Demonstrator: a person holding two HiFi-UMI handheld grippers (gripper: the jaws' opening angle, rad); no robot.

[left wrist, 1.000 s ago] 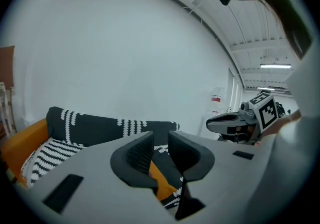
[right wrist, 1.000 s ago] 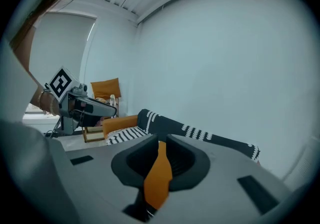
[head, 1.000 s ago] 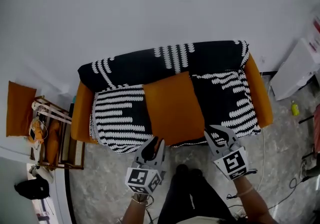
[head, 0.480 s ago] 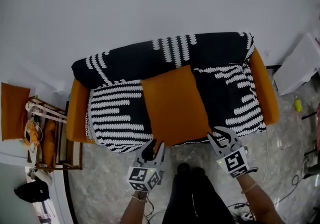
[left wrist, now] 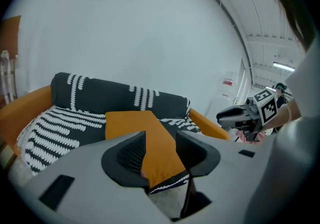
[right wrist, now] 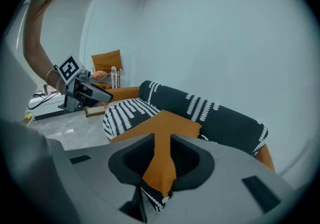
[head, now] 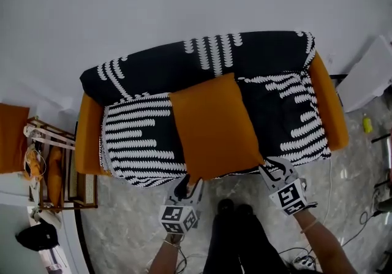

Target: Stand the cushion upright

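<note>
Left tool (head: 188,184) and right tool (head: 275,166) stand apart, jaws having just been opening, nothing clamped; each should probably bite a lower corner of the flat cushion (head: 214,125) squarely before lifting.

A corner of the orange cushion (right wrist: 161,120) is being framed between the jaws of the right gripper (right wrist: 161,140), which have just been opening. The cushion is being borne flat by the patterned sofa (right wrist: 220,115), the left gripper (right wrist: 106,96) being held at the left.

You've lowered the left gripper (head: 191,182) and right gripper (head: 275,165) toward the front edge of the cushion (head: 214,125). Their jaws have just been opening, its corners seemingly loose between them.
</note>
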